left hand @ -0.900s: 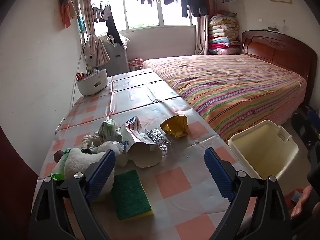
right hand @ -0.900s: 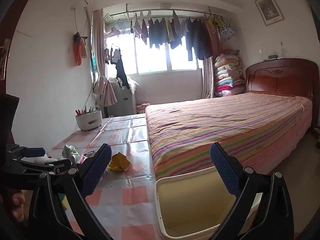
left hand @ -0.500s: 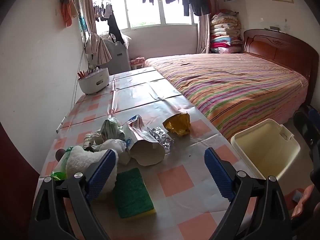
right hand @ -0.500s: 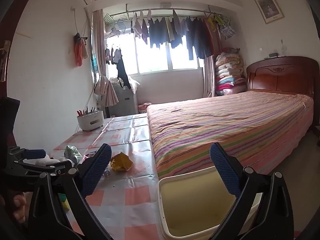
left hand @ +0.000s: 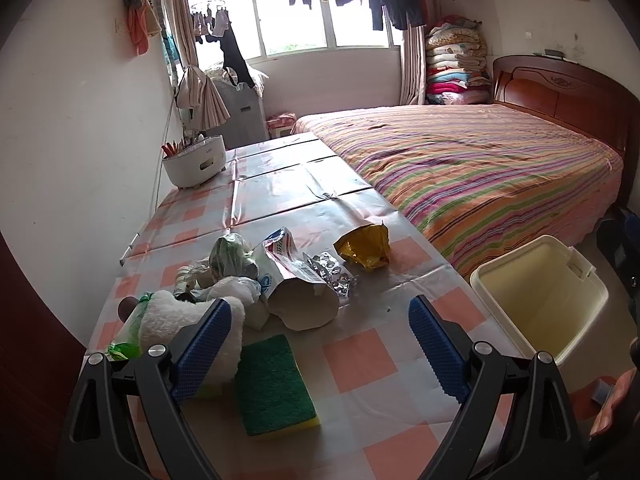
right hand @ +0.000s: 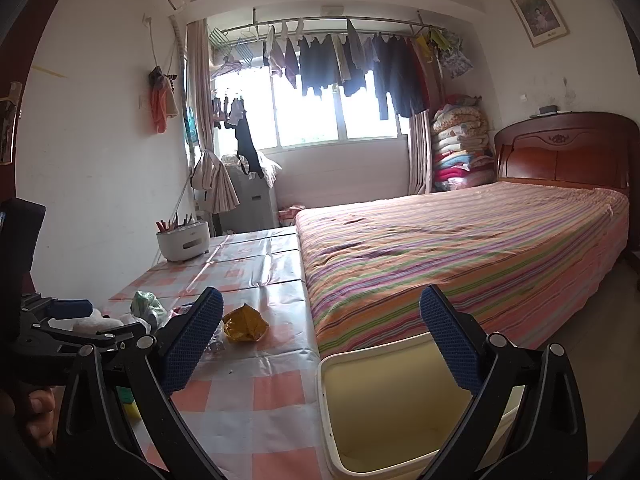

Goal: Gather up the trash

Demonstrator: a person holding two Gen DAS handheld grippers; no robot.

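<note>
Checked orange-and-white cloth covers the surface [left hand: 360, 364], which carries the litter in a loose cluster toward its left side. From the left: a white fluffy item [left hand: 176, 320], partly behind the left gripper's [left hand: 316, 344] blue pad; a green scouring sponge [left hand: 274, 384] lying flat just beside it; a crumpled green wrapper [left hand: 230, 256] and a torn white paper bag [left hand: 296, 284] lying on its side with its mouth toward the camera; a silver blister pack [left hand: 334, 274] touching the bag; a crumpled yellow wrapper [left hand: 366, 248], slightly apart from the rest. Left gripper: jaws spread wide, nothing between them, above the sponge. Right of the surface, on the floor beside the striped bed [left hand: 480, 168], stands a cream bin [left hand: 540, 300], open. Right gripper [right hand: 320, 344]: jaws likewise released and empty, held over the bin's near rim.
</note>
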